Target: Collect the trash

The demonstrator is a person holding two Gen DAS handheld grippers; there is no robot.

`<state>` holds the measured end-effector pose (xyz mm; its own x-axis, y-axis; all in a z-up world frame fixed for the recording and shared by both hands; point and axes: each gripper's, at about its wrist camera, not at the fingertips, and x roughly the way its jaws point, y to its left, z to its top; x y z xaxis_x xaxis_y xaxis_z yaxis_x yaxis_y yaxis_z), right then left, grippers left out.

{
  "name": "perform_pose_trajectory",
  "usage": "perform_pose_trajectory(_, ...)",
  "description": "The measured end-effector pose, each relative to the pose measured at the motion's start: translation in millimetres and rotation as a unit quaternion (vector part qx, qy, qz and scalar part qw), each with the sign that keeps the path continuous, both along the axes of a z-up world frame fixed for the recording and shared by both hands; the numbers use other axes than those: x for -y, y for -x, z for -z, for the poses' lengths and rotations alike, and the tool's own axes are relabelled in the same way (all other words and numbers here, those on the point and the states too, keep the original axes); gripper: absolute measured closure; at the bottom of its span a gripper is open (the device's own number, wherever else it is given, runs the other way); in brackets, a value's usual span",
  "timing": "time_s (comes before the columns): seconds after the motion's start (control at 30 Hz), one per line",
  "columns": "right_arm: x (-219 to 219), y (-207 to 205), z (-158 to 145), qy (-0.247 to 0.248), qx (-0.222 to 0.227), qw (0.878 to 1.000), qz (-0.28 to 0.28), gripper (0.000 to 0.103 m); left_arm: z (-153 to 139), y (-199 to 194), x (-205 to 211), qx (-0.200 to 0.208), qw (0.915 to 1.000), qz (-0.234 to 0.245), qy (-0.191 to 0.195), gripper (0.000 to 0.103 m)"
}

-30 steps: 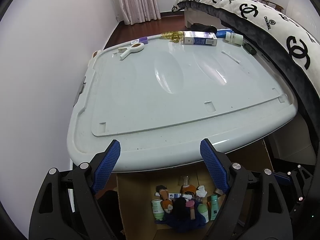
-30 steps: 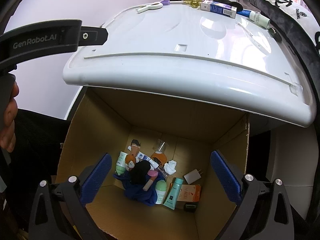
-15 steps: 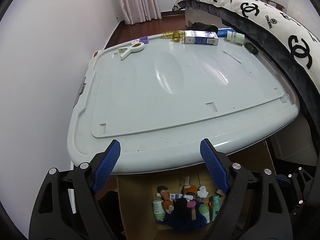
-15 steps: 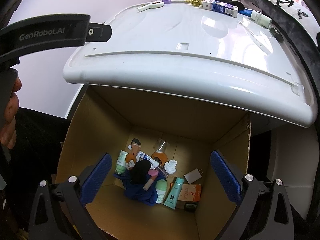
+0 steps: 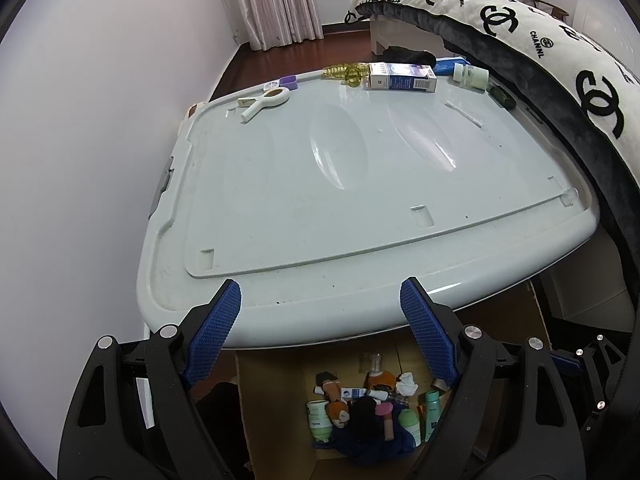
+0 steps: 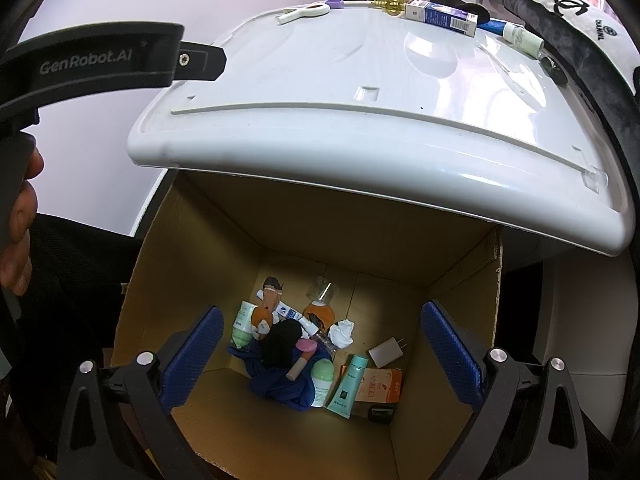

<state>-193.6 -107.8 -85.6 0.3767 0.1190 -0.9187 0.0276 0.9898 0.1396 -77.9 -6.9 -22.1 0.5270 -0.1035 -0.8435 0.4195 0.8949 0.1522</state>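
A cardboard box [image 6: 208, 248] stands below the near edge of a white plastic lid [image 5: 360, 184]. It holds several discarded items: bottles, tubes, a tissue [image 6: 341, 333], a white plug [image 6: 386, 353] and a blue cloth [image 6: 280, 384]. My right gripper [image 6: 320, 352] is open and empty above the box. My left gripper [image 5: 320, 320] is open and empty over the lid's near edge. At the lid's far edge lie a white clip [image 5: 264, 101], a yellow item [image 5: 346, 73], a blue-white carton [image 5: 402, 77] and a pale bottle [image 5: 472, 76].
A black-and-white patterned blanket [image 5: 560, 64] drapes along the right of the lid. A white wall [image 5: 80, 140] is on the left. The left gripper's black handle [image 6: 100, 68] and the hand holding it show in the right wrist view.
The left gripper has edged slightly forward over the lid. The right gripper has barely shifted. Both stay open and empty.
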Motion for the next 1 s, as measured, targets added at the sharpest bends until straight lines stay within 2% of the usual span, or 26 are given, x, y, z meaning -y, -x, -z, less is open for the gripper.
perform_pose_trajectory(0.3,-0.1,0.9,-0.6,0.000,0.001,1.000,-0.001,0.005,-1.3,-0.3,0.7,0.003,1.0000,0.001,-0.006,0.023)
perform_pose_trajectory(0.4,-1.6,1.8,-0.2,0.002,0.000,1.000,-0.004,0.005,-3.0,1.5,3.0,0.014,0.9998,0.006,-0.014,0.011)
perform_pose_trajectory(0.67,-4.6,2.6,0.4,0.003,-0.001,1.000,-0.010,0.005,-13.8,2.7,1.7,0.038,0.9992,0.009,0.009,0.011)
perform_pose_trajectory(0.9,-7.3,4.1,-0.6,0.012,0.001,1.000,-0.017,0.005,-18.1,4.9,1.0,0.059,0.9982,0.008,0.005,0.011)
perform_pose_trajectory(1.0,-8.7,4.2,-0.1,0.014,-0.001,1.000,-0.022,0.005,-20.7,5.9,-0.9,0.065,0.9977,0.011,0.018,0.011)
